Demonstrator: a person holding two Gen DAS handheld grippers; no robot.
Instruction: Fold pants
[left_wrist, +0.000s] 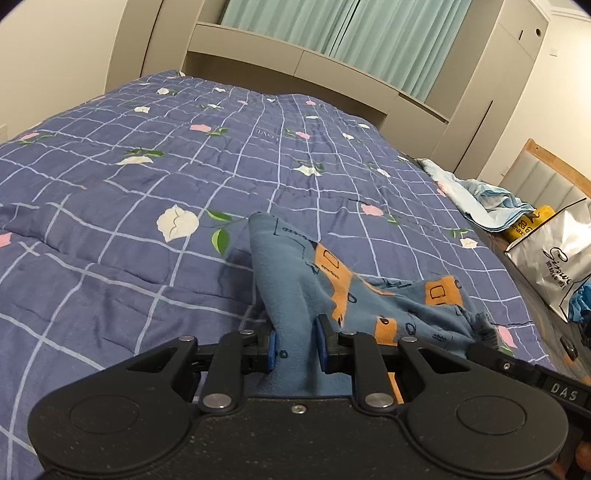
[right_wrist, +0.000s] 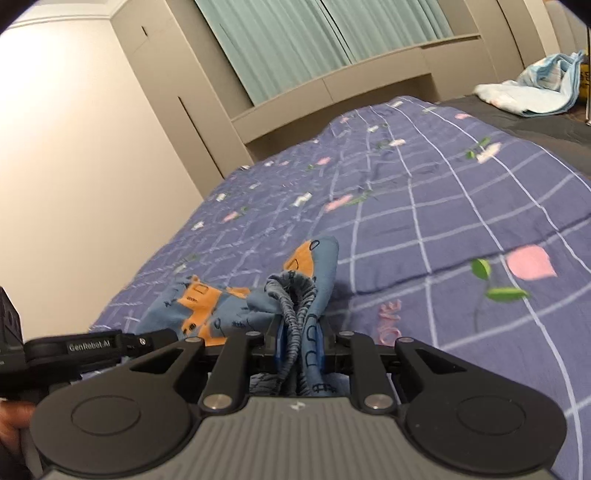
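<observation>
both jaws pinch cloth — left gripper (left_wrist: 297, 349) clamps a plain blue fold of the pants (left_wrist: 332, 291), right gripper (right_wrist: 300, 347) clamps the gathered elastic waistband (right_wrist: 293, 295). garment hangs bunched between the two, lifted just above the near edge of the bed quilt (left_wrist: 147, 177), the rest crumpled on it. judgement: step in hand is spreading it out. to do well, draw the grippers apart until the waist goes taut, then lay it flat toward the far side — no slack, legs aligned. light blue blanket (left_wrist: 484, 201) and silver bag (left_wrist: 554, 251) lie far right, well apart.
</observation>
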